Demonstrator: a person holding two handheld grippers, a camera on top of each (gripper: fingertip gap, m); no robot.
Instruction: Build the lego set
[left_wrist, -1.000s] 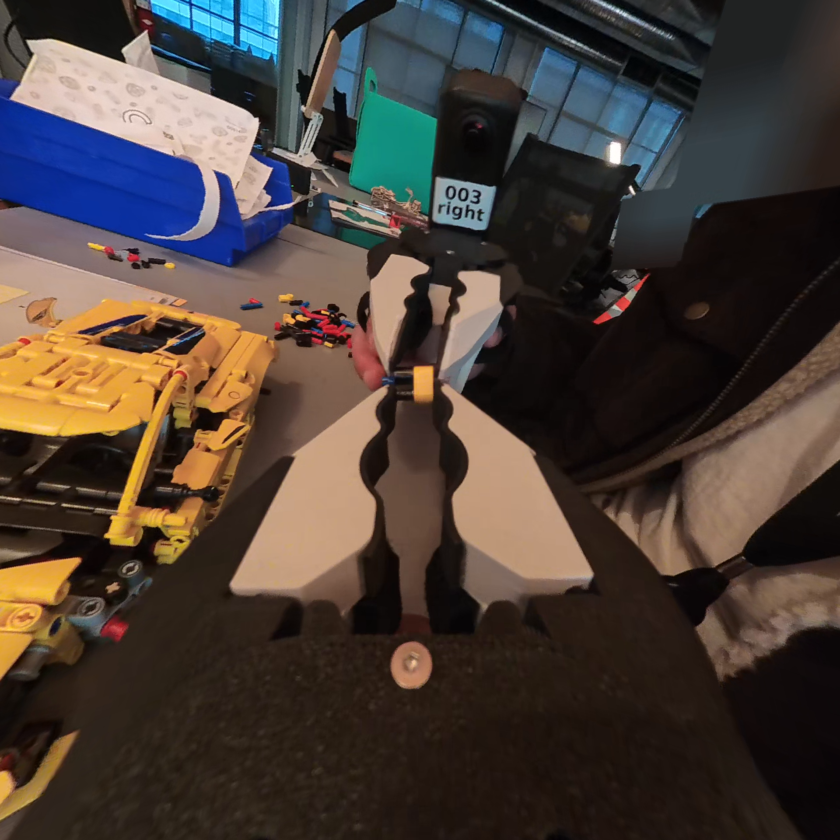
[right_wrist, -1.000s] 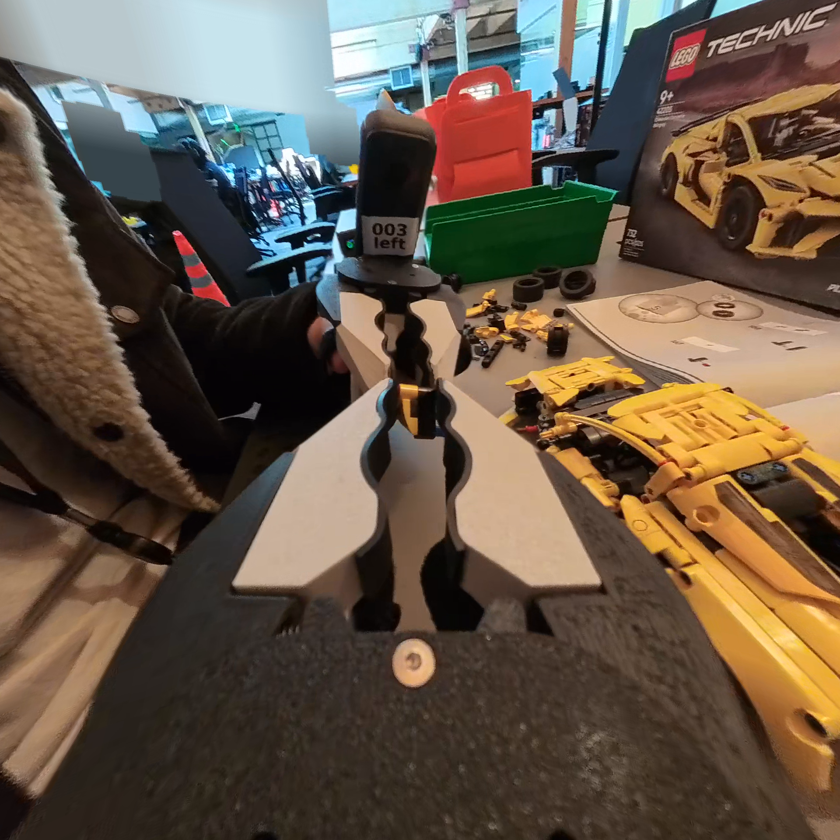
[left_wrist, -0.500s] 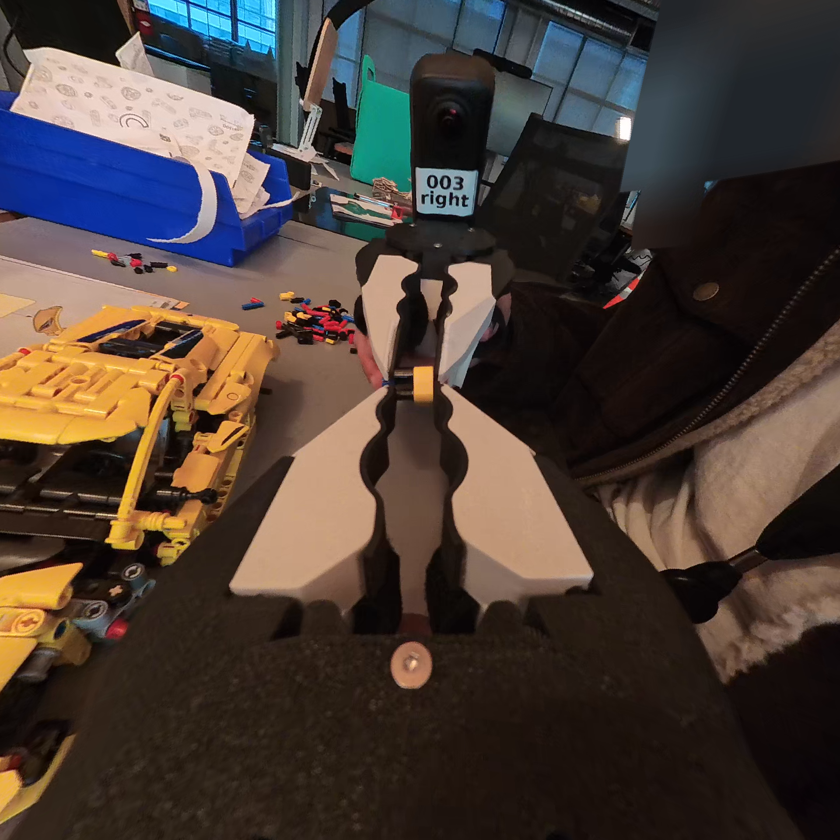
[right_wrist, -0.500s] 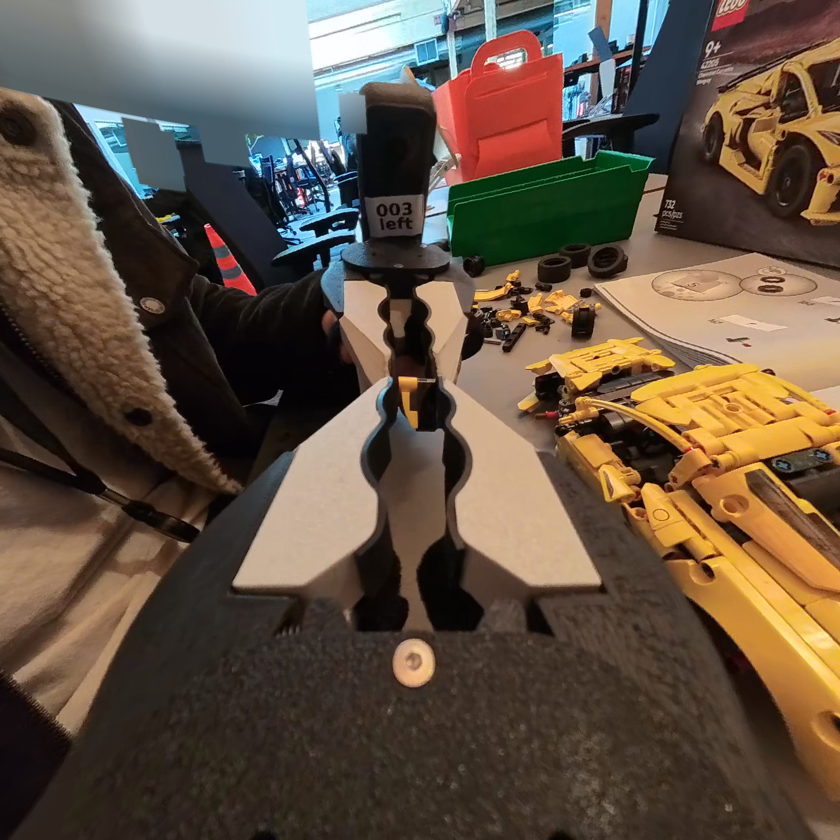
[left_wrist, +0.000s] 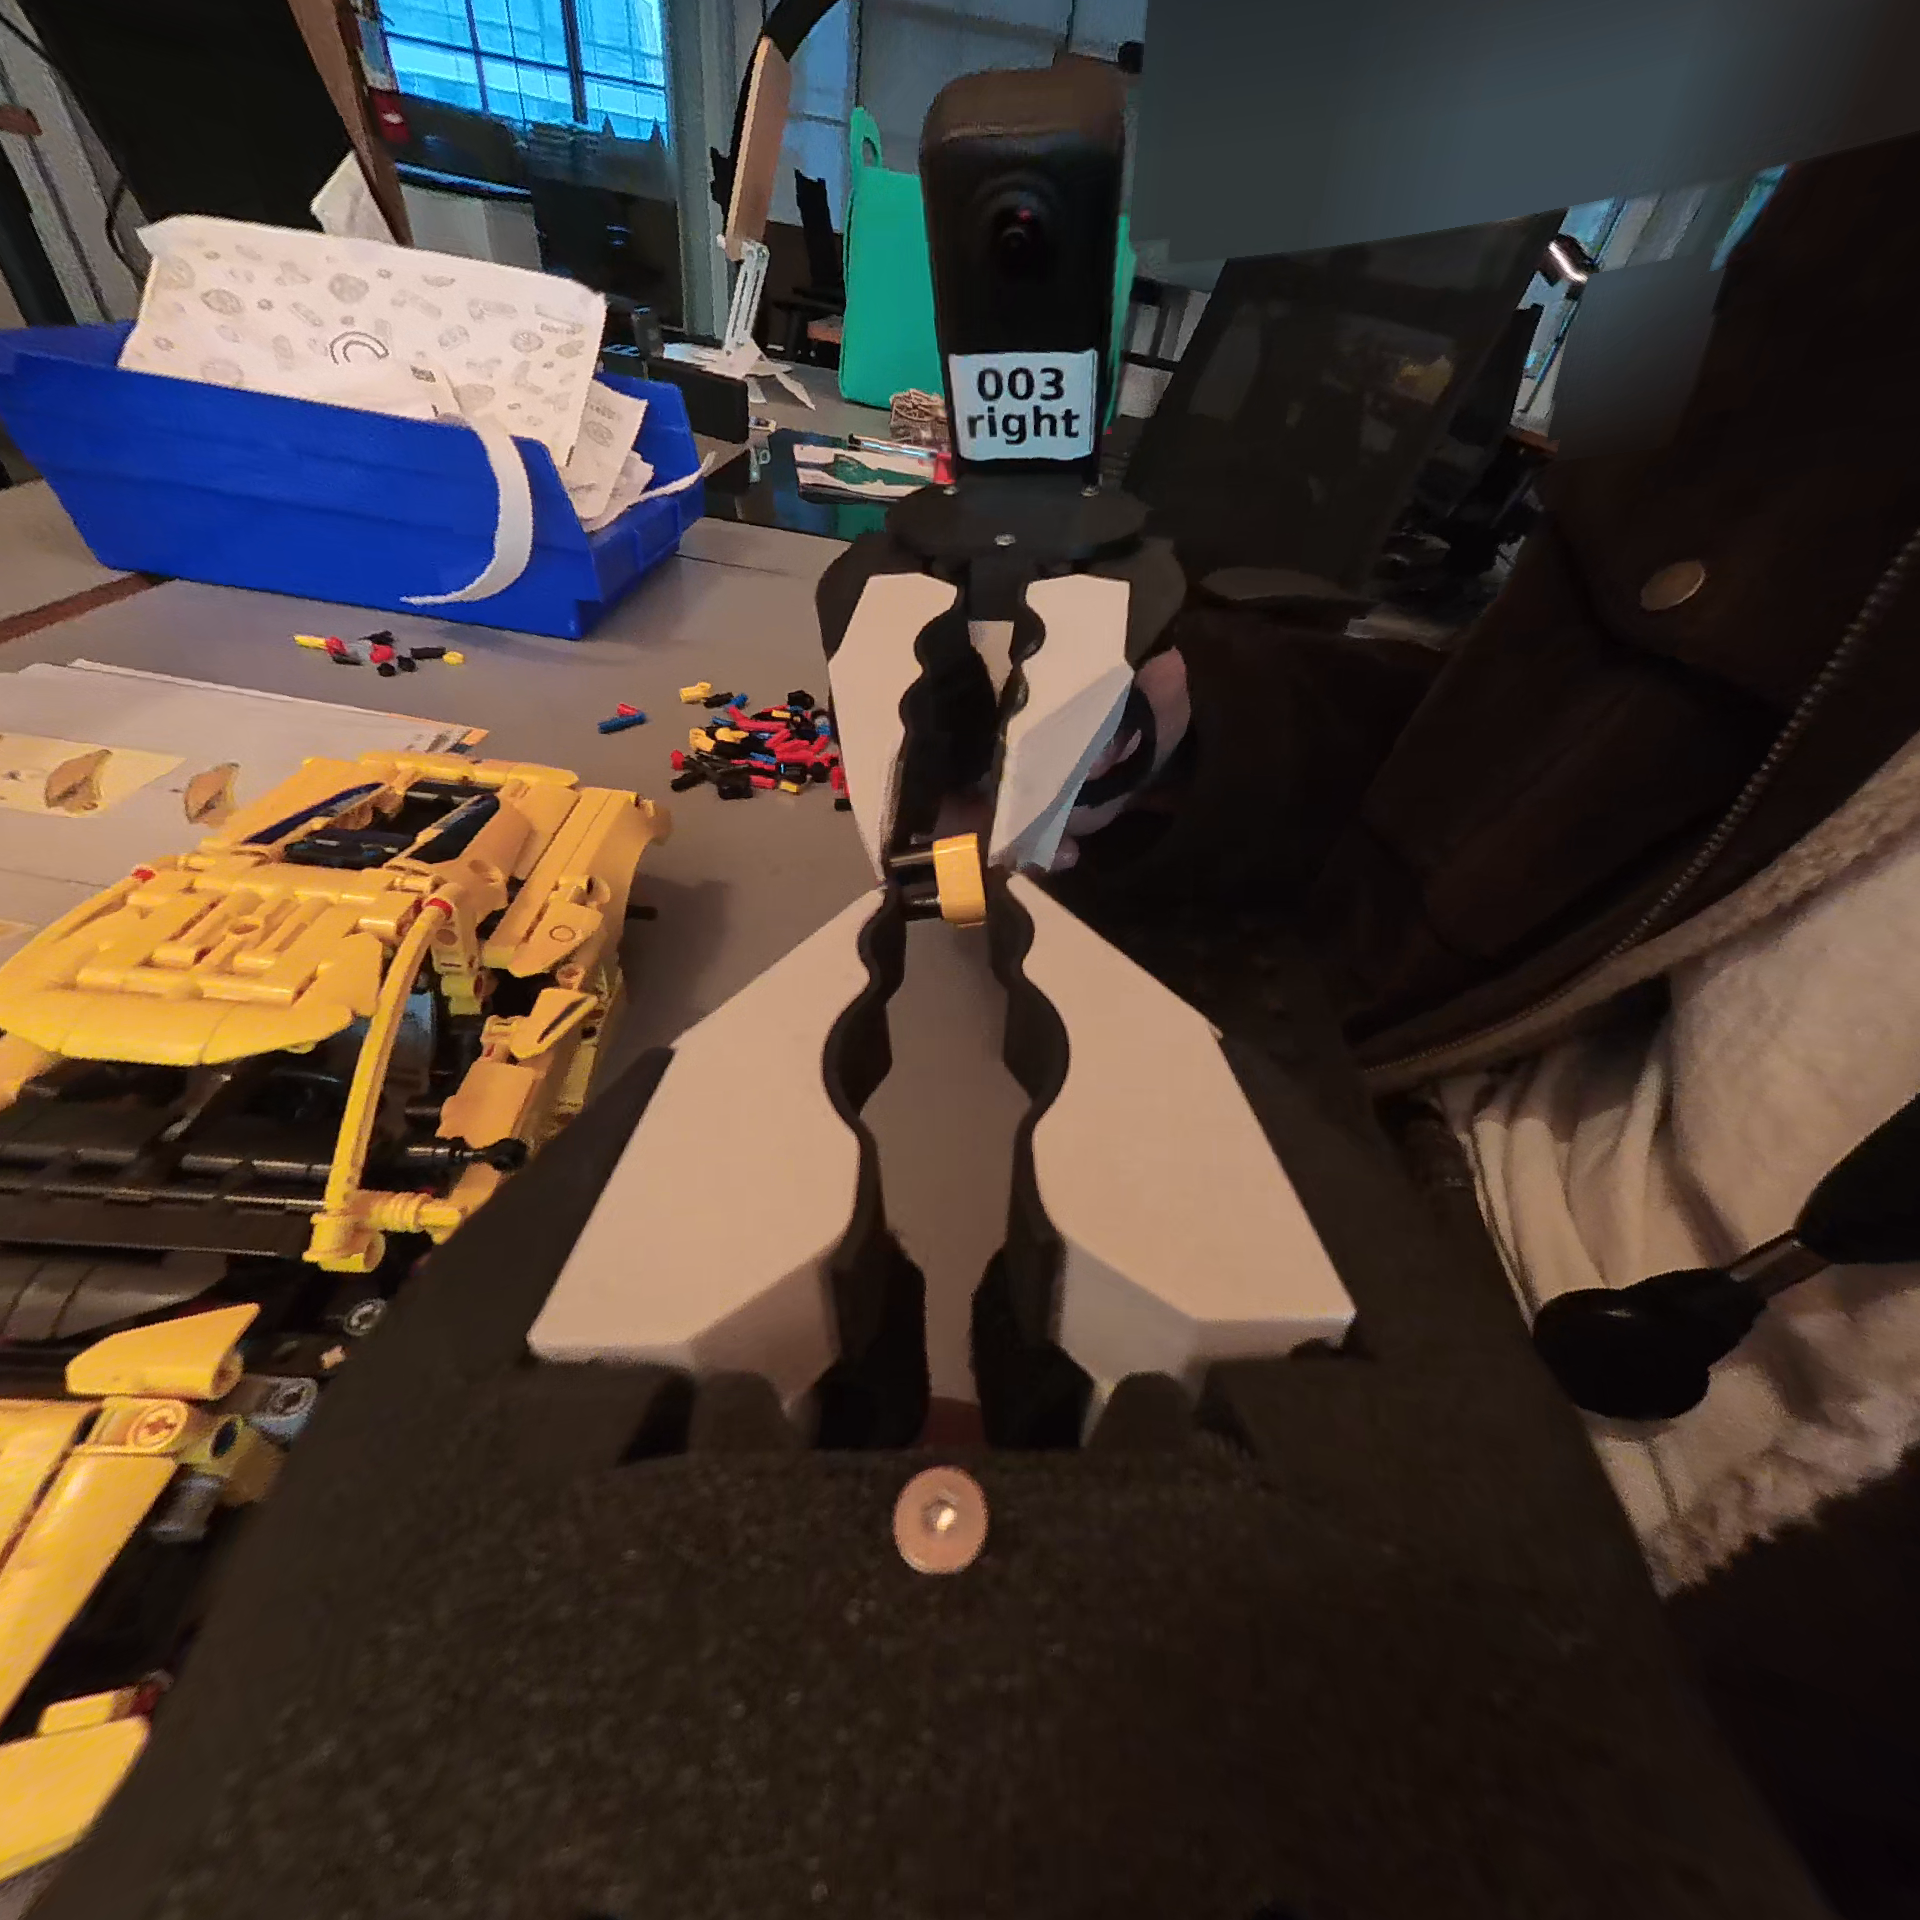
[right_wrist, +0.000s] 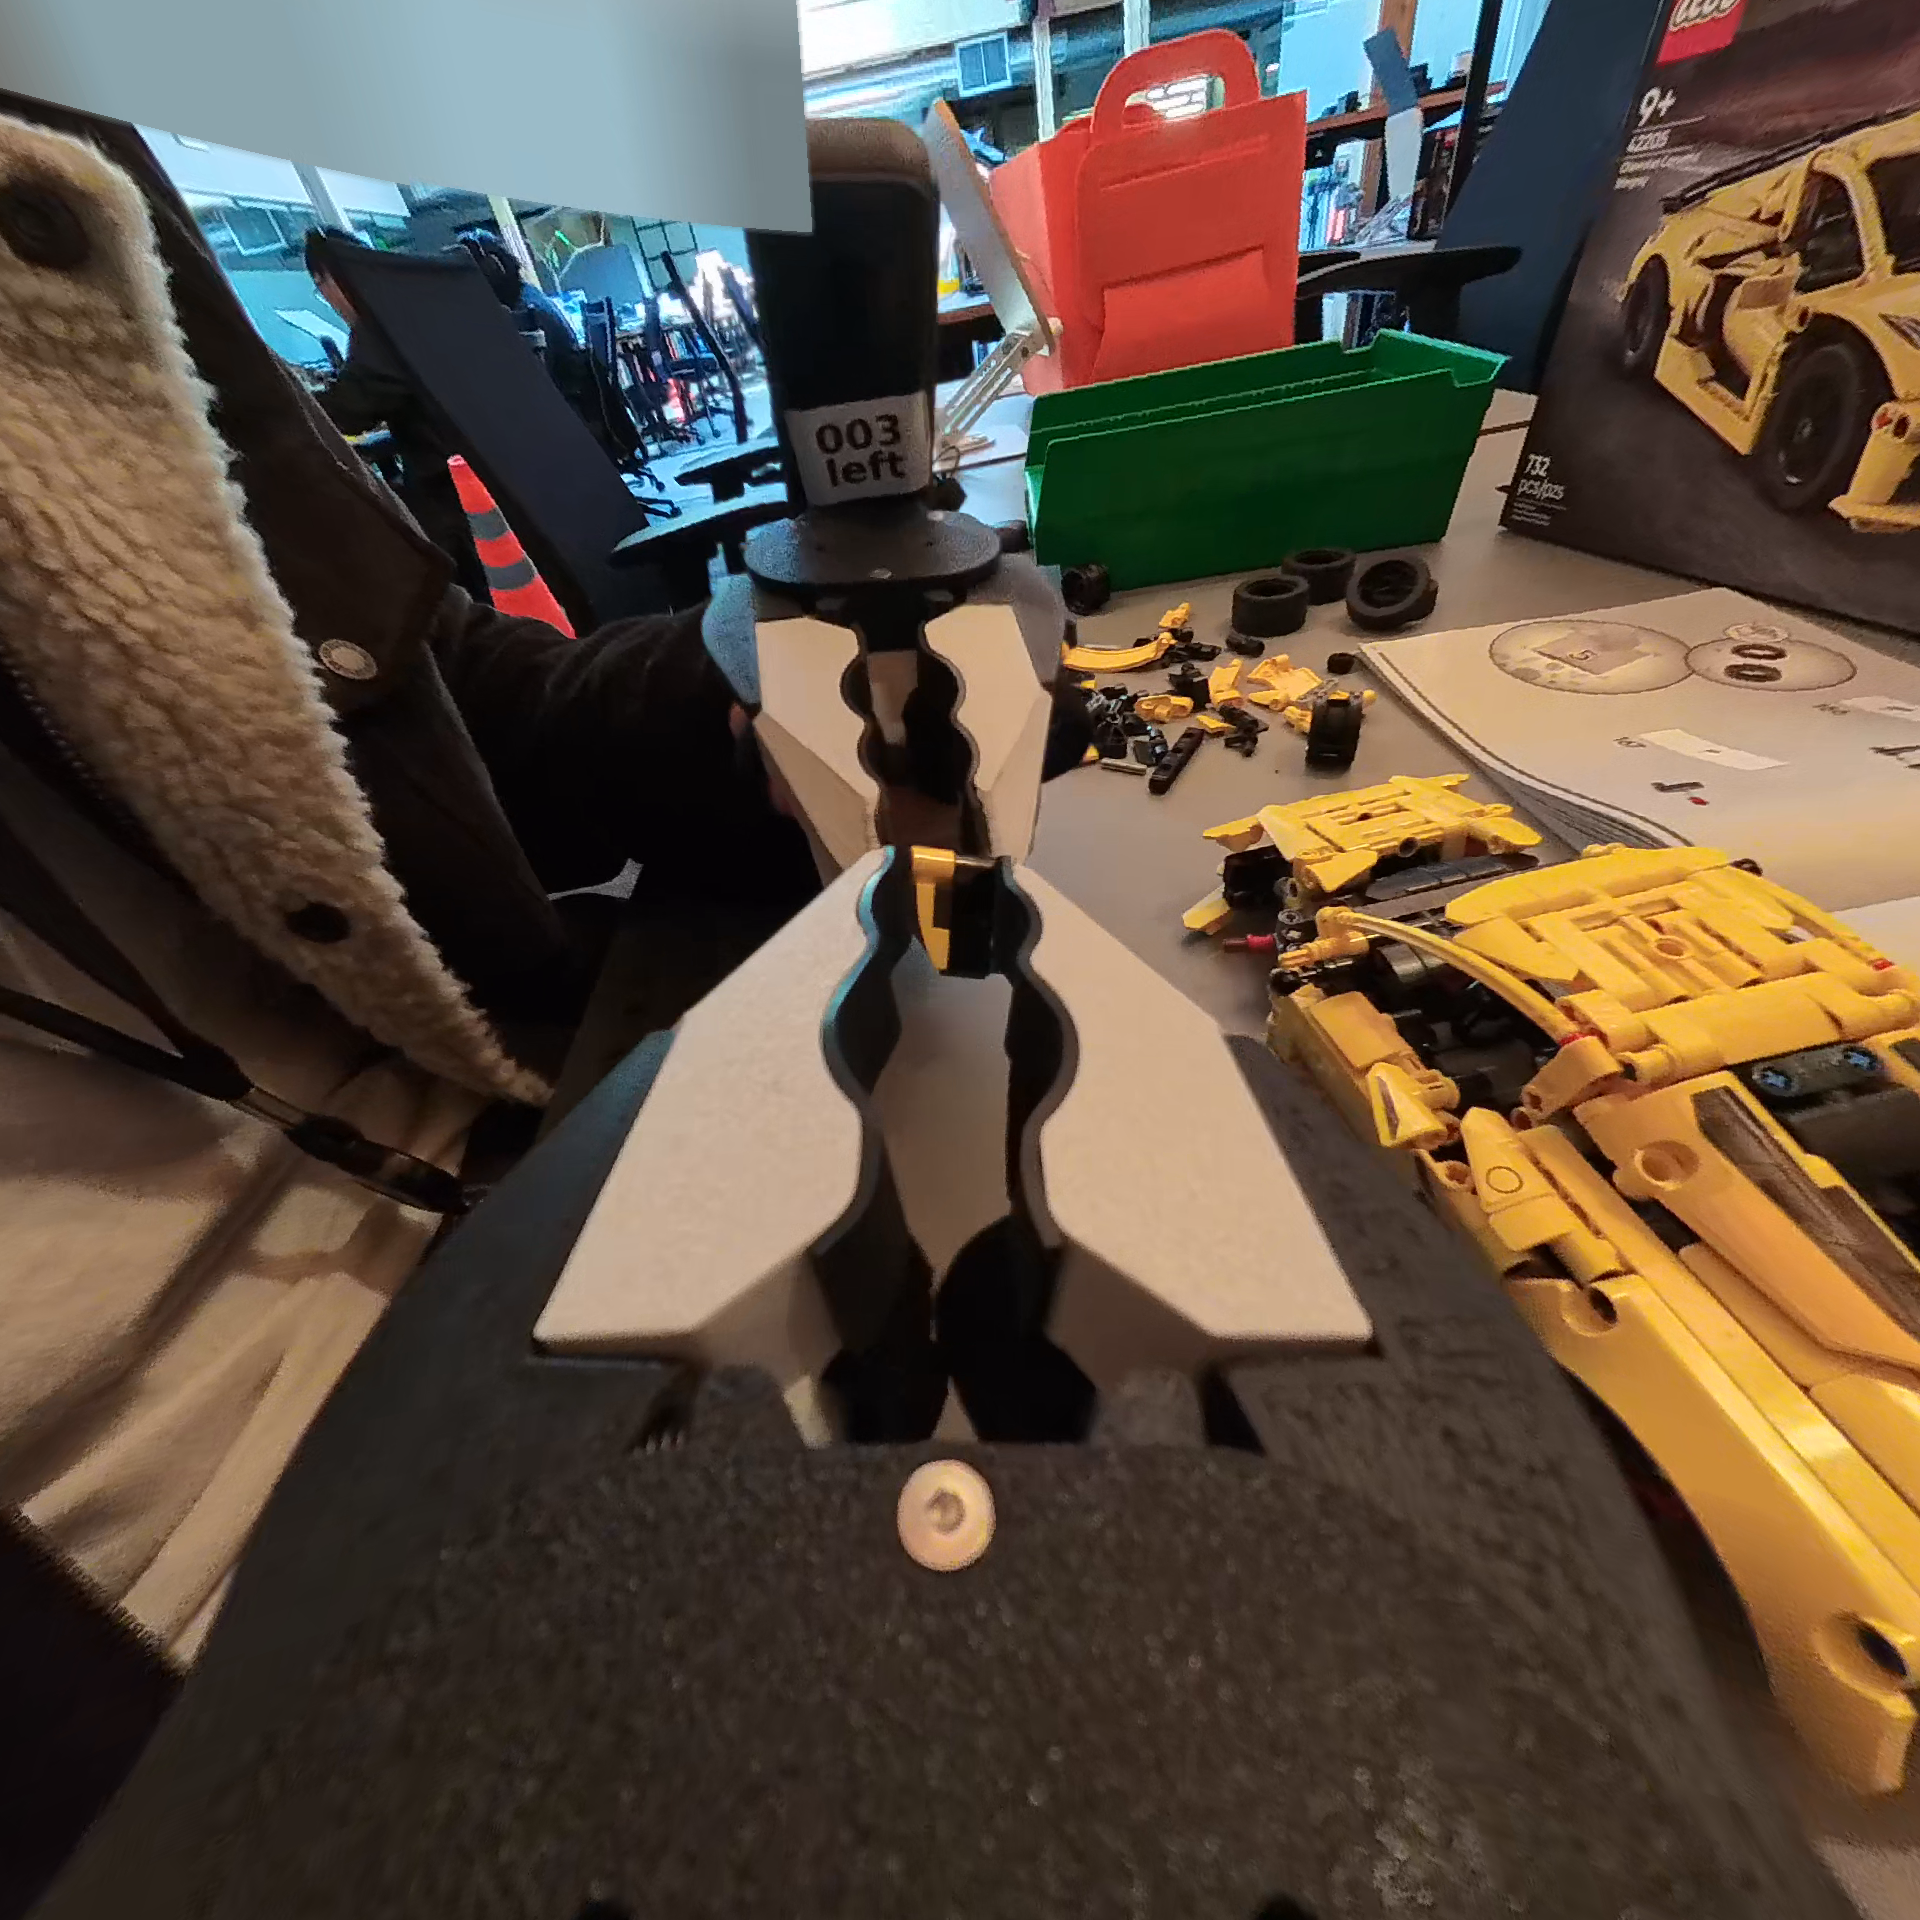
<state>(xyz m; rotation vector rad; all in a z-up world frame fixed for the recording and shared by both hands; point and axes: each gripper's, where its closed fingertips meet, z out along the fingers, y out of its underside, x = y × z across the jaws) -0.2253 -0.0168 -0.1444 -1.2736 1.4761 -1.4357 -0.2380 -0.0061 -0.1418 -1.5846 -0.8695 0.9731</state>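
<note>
the two grippers are meeting tip to tip in the air beside the table edge, sharing one small lego assembly. in the left wrist view the left gripper (left_wrist: 940, 894) is pinching a small yellow lego piece (left_wrist: 957, 878) at its tips, its jaws clenched narrowly on it; a black pin (left_wrist: 907, 871) is sticking out of that piece toward 9 o'clock. the right gripper (left_wrist: 951, 831) is pointing in from 12 o'clock, its tips touching the same piece. in the right wrist view the right gripper (right_wrist: 951, 904) is clenched on the black part of the piece (right_wrist: 951, 909), yellow on one side and black on the other, with the left gripper (right_wrist: 925, 831) facing it from 12 o'clock.

the partly built yellow lego car (left_wrist: 312, 966) is sitting on the grey table (left_wrist: 727, 603) at 9 o'clock in the left view, and at 3 o'clock in the right view (right_wrist: 1621, 1060). a loose pile of red, blue and black pins (left_wrist: 758, 743) is lying at 11 o'clock of the left tips, in front of a blue bin (left_wrist: 312, 499) holding printed paper bags (left_wrist: 364, 312). in the right view, black tyres (right_wrist: 1340, 592) and loose yellow parts (right_wrist: 1216, 696) are lying at 2 o'clock near a green bin (right_wrist: 1247, 457), an instruction booklet (right_wrist: 1662, 707) and the set's box (right_wrist: 1766, 291). the person's fleece-lined jacket (right_wrist: 208, 675) is filling 9 o'clock.
</note>
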